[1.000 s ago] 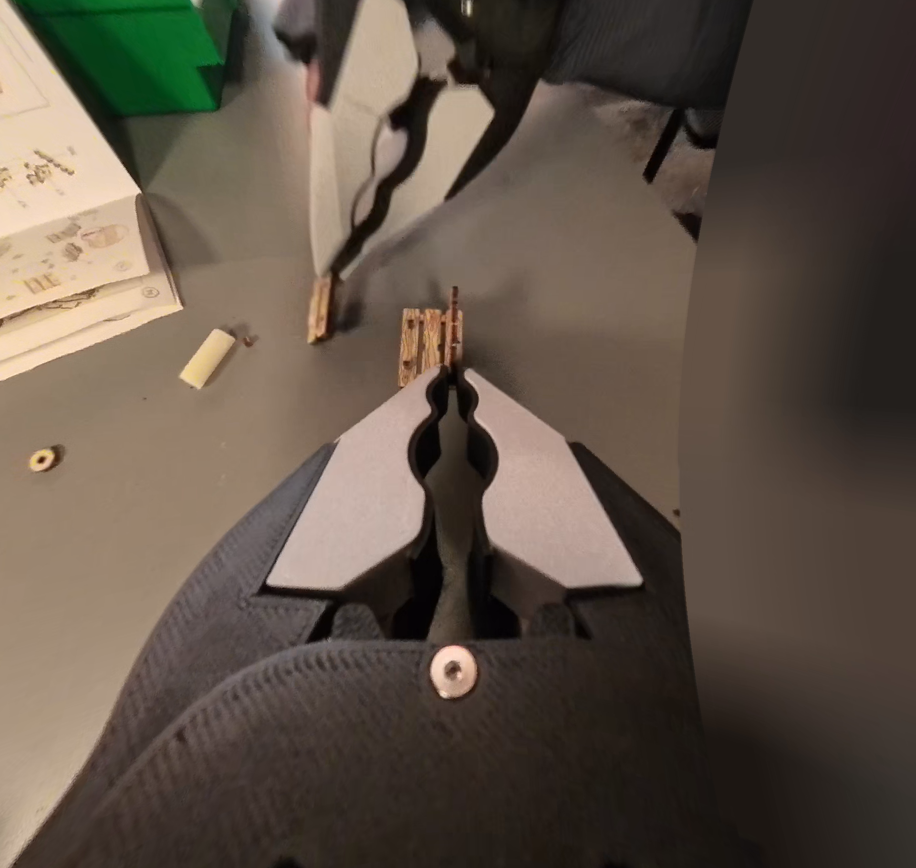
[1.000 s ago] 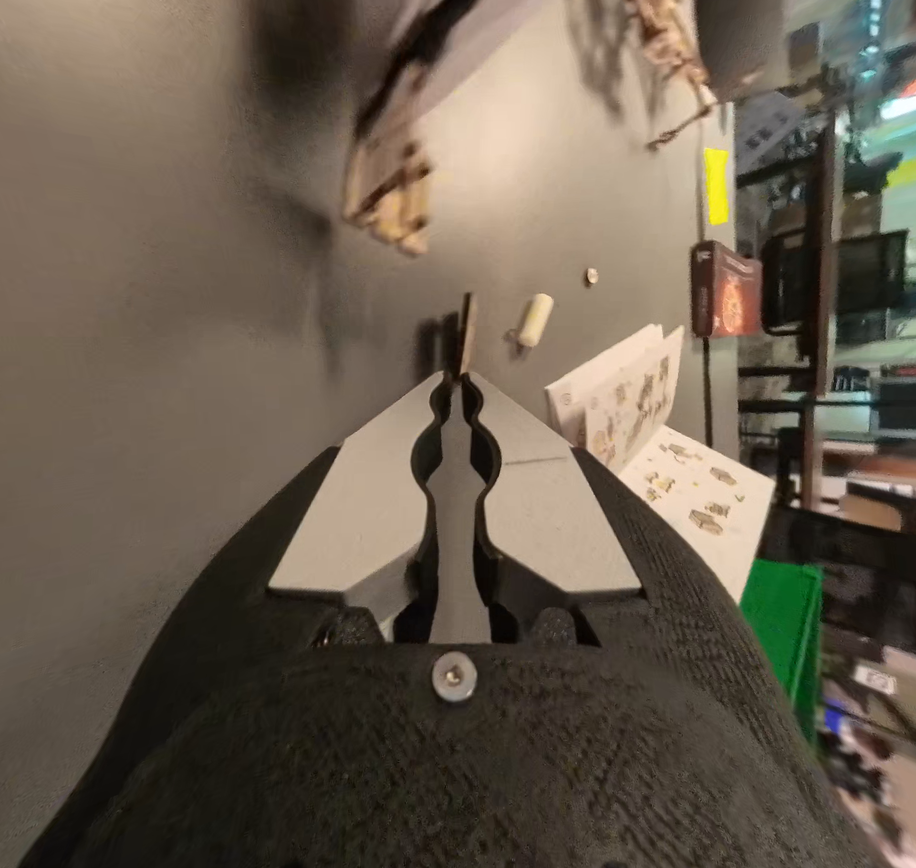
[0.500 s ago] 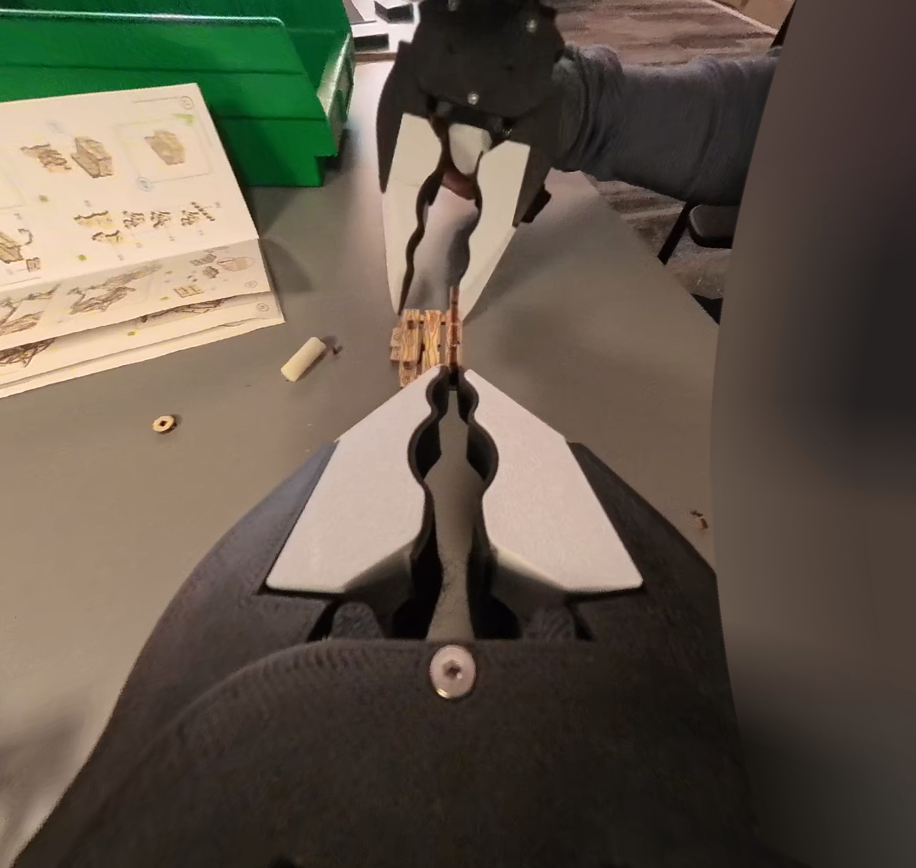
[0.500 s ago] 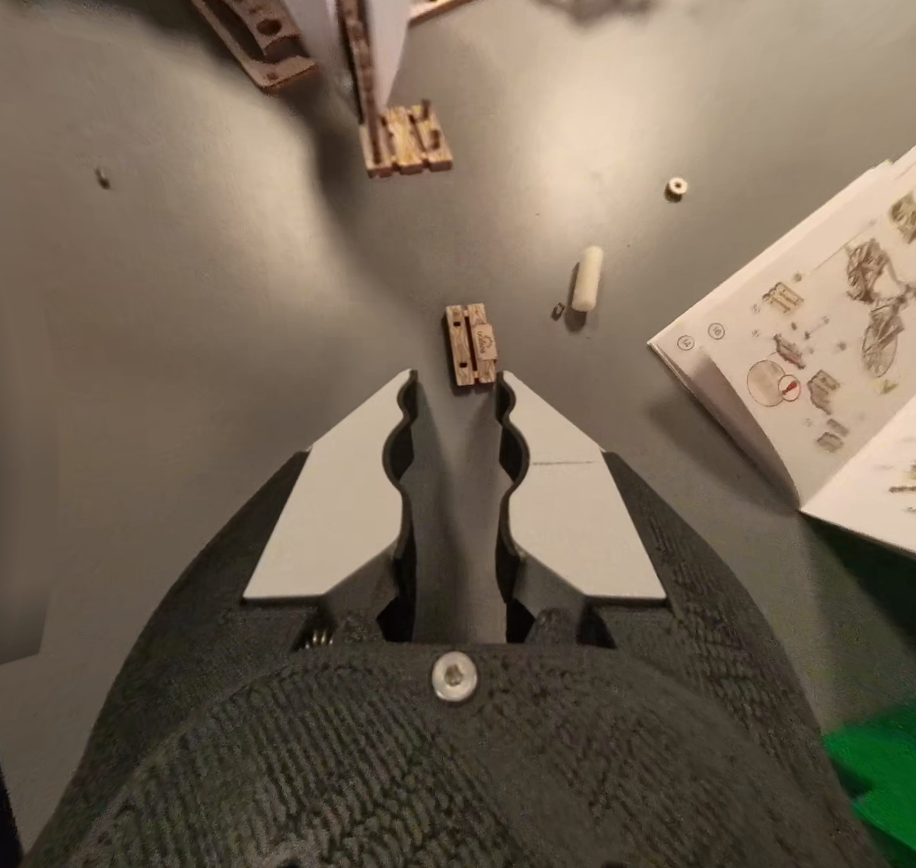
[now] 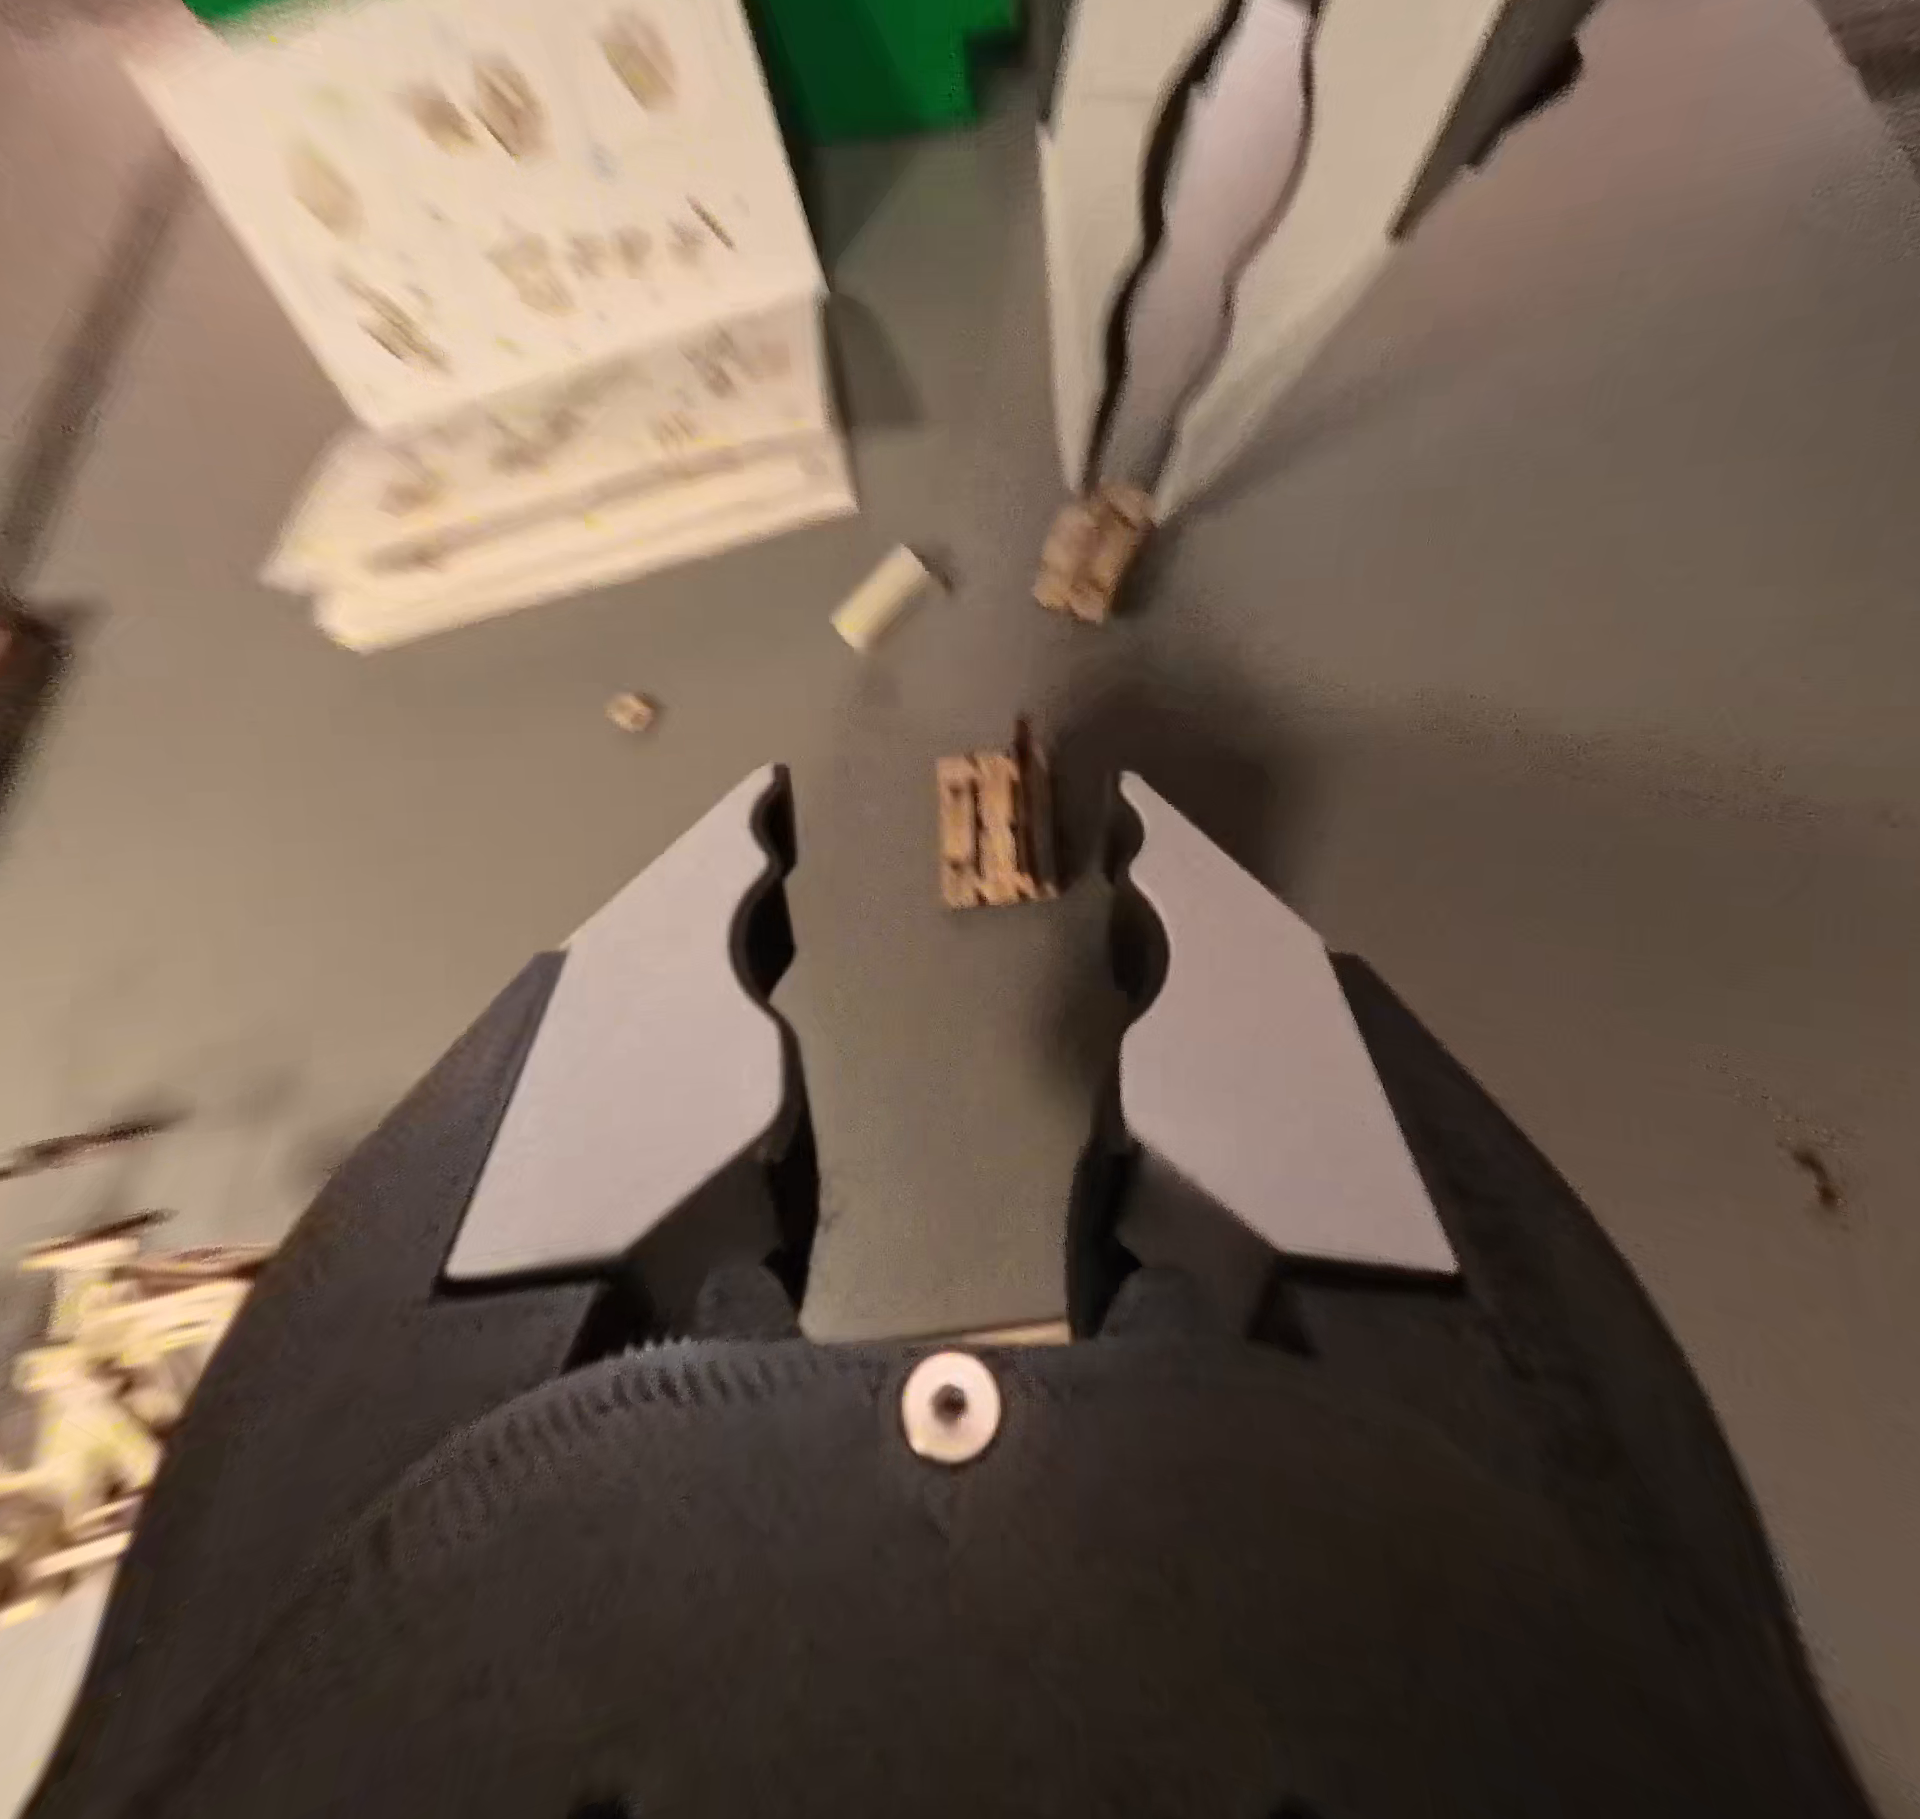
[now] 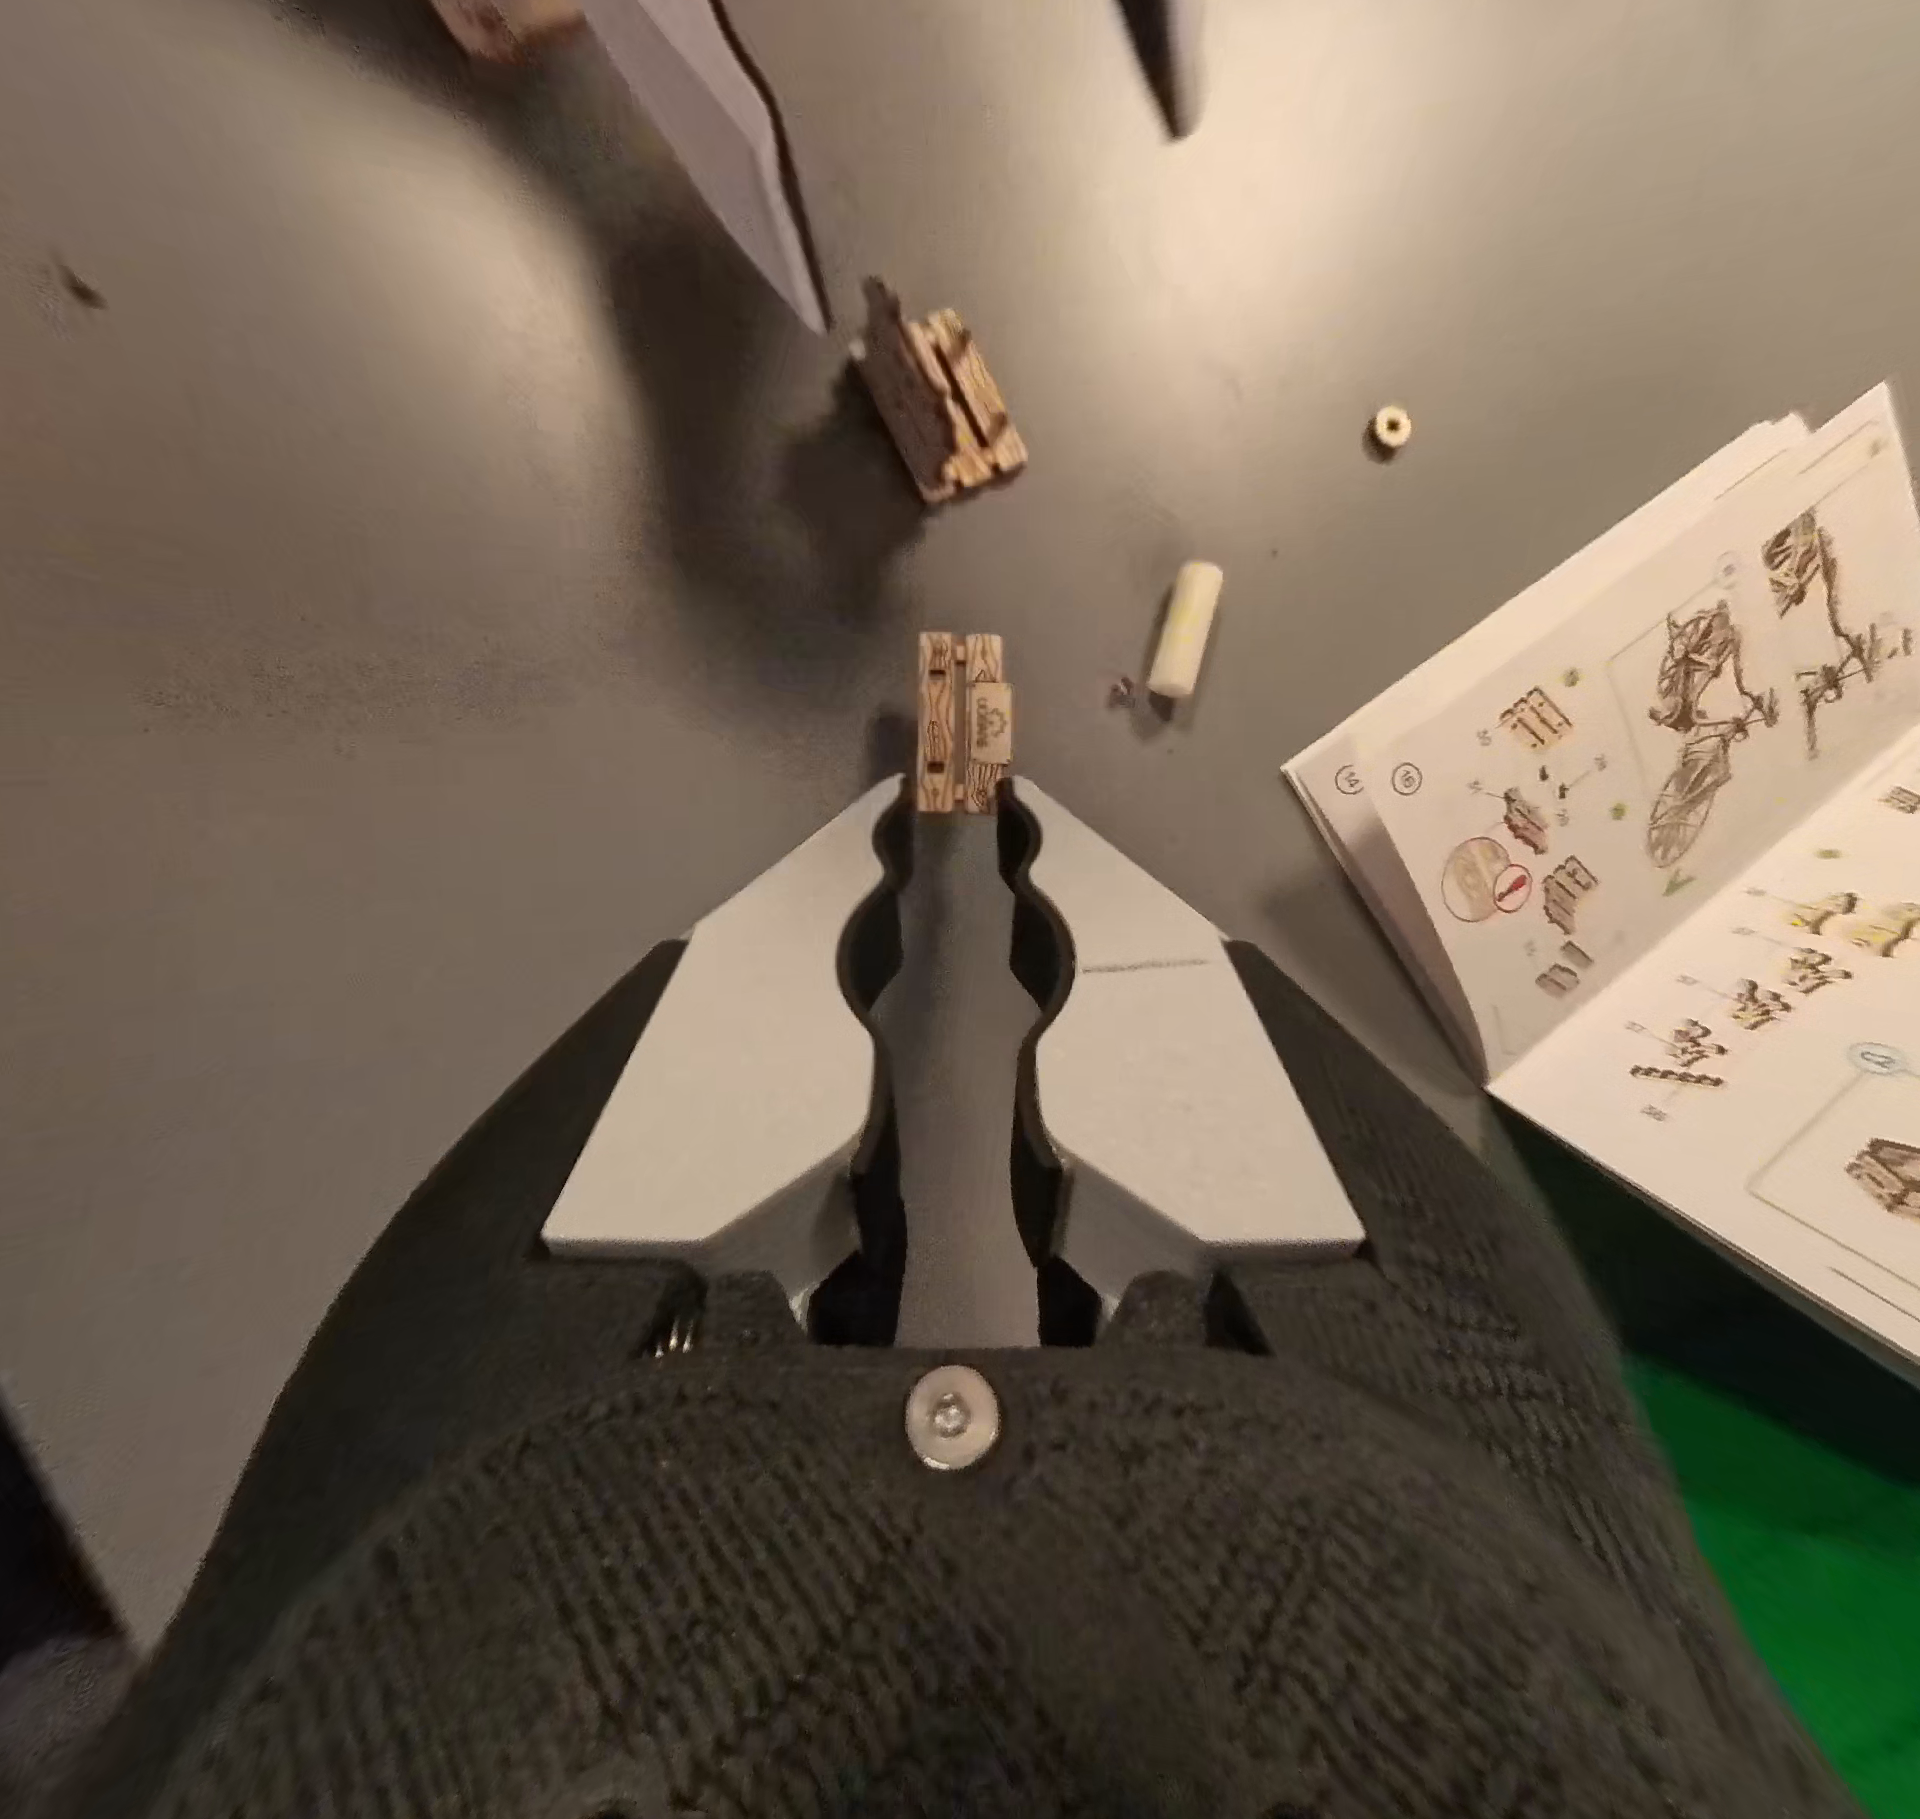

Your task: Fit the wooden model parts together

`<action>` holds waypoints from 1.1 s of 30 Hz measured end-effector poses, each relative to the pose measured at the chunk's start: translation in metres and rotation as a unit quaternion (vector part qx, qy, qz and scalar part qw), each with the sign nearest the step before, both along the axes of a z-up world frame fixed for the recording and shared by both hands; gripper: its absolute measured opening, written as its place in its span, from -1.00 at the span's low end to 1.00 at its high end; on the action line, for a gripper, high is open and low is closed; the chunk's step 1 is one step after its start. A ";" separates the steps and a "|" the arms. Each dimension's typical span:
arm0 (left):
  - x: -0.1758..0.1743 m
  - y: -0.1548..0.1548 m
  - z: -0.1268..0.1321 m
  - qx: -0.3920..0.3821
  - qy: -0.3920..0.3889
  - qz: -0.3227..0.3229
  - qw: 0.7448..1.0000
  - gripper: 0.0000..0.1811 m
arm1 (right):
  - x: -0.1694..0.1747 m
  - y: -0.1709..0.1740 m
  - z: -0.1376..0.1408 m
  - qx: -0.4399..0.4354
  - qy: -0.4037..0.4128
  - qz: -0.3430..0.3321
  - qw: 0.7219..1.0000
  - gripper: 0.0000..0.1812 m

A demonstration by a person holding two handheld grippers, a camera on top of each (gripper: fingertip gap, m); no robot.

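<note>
The right gripper [image 6: 954, 795] has its jaws drawn in on a small slatted wooden panel [image 6: 964, 720], the fingertips pinching its near end while the rest juts forward over the grey bench [image 6: 364, 626]. Whether the panel is lifted or lying flat on the bench is hard to tell from this angle. The left gripper [image 5: 951, 819] is wide apart and holds nothing; between and just beyond its fingertips sits the L-shaped wooden assembly [image 5: 995, 829], a flat slatted piece with a darker wall standing upright along one edge.

The two wooden parts are near each other but not touching. Farther out lie a pale cylinder [image 6: 1182, 642], a small wooden ring [image 6: 1389, 426] and the open instruction booklet [image 6: 1621, 886], with a green bin [image 5: 883, 13] behind it.

The main risk, as I judge it, is the shallow tip grip: the panel could pivot or slip when pressed into a slot. With the left gripper open, the assembly is also free to slide or tip over under that push.

Both grippers are pitched steeply down toward the bench, facing each other across the parts. The left view is motion-blurred, so that hand is likely moving.
</note>
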State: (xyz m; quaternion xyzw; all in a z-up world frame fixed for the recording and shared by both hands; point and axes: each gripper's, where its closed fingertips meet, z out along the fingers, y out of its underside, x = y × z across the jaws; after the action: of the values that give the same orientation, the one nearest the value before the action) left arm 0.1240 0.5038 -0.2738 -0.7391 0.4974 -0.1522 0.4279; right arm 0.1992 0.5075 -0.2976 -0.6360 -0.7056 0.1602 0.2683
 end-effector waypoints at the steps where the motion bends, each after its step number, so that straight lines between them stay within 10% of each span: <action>1: 0.006 0.001 0.017 0.053 -0.008 0.002 0.999 -0.36 | -0.002 -0.004 0.005 -0.012 0.009 -0.005 1.000 -0.85; 7: 0.056 -0.019 0.028 0.306 0.153 -0.050 0.938 -0.57 | -0.009 -0.026 0.041 -0.081 0.062 -0.014 0.995 -0.85; 13: 0.060 -0.021 0.037 0.376 0.167 -0.049 0.910 -0.98 | -0.010 -0.036 0.067 -0.088 0.116 -0.007 0.989 -0.88; 15: 0.060 -0.019 0.051 0.364 0.113 -0.004 0.924 -0.99 | -0.013 -0.029 0.082 -0.068 0.166 -0.029 0.983 -0.58; 20: 0.059 -0.028 0.119 0.219 -0.233 0.075 0.945 -1.00 | -0.022 -0.028 0.148 -0.086 0.409 -0.091 0.904 -0.63; 25: 0.057 -0.031 0.139 0.309 -0.223 0.111 0.918 -0.99 | -0.028 -0.037 0.174 -0.129 0.495 -0.105 0.853 -0.65; 30: 0.065 -0.033 0.135 0.341 -0.187 0.110 0.915 -0.98 | -0.030 -0.039 0.168 -0.170 0.462 -0.089 0.866 -0.80; 33: 0.053 -0.033 0.126 0.340 -0.143 0.097 0.925 -0.67 | -0.018 -0.018 0.133 -0.093 0.312 -0.094 0.941 -0.81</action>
State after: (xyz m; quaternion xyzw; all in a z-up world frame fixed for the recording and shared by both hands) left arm 0.1773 0.4713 -0.1480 -0.5642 0.3789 -0.0363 0.7326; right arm 0.1815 0.4892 -0.1646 -0.6394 -0.5059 0.3895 0.4284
